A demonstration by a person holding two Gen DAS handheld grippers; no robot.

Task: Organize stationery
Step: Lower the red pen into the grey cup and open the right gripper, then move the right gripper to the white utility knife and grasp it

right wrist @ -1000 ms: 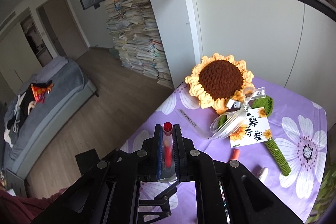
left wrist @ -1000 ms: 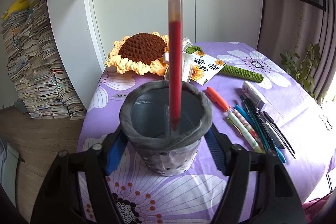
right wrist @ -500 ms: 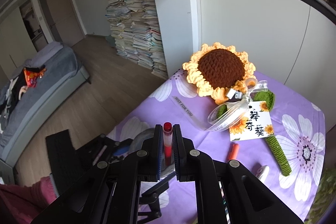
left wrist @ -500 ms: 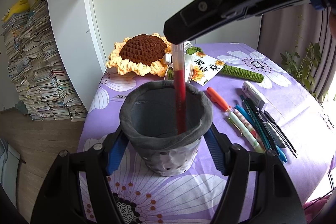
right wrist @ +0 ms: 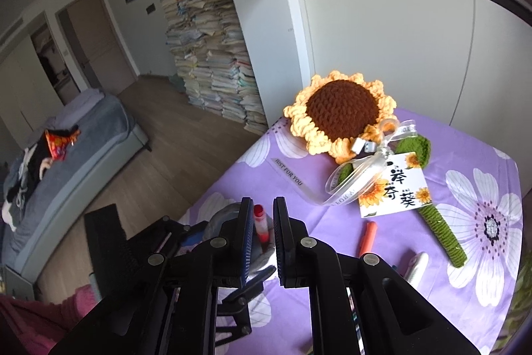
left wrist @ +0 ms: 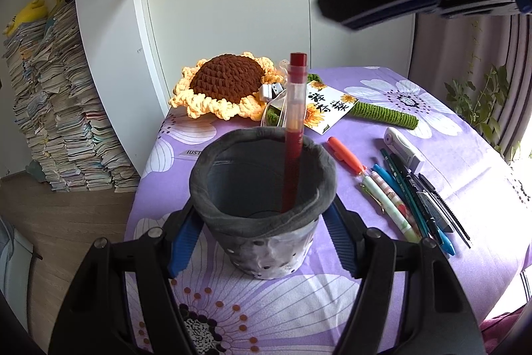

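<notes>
A grey pot (left wrist: 266, 232) with a soft rolled rim stands on the counter (left wrist: 449, 162), which is covered by a purple cloth printed with flowers. The left gripper (left wrist: 262, 222) clamps it: its blue-padded fingers (left wrist: 181, 232) press against the pot's wall at 9 and 3 o'clock. The only thing inside the pot is a red pen (left wrist: 294, 135). It stands nearly upright with its tip on the bottom, its barrel leaning on the rim at about 1 o'clock and its red cap well above the rim.

The right gripper (right wrist: 263, 215) hangs above the pot, up toward 1 o'clock in the left wrist view, apart from the pen. Its fingers are narrowly parted and hold nothing; the pen's cap shows through the gap, farther down.

At 3 o'clock from the pot, a row of pens (left wrist: 399, 198) lies loose on the cloth, with an orange marker (left wrist: 345, 152) at about 2 o'clock and a small white case (left wrist: 404, 147) just beyond. At 12 o'clock lies a crochet sunflower (left wrist: 226, 82), with a printed card (left wrist: 327, 108) beside its green stem.
</notes>
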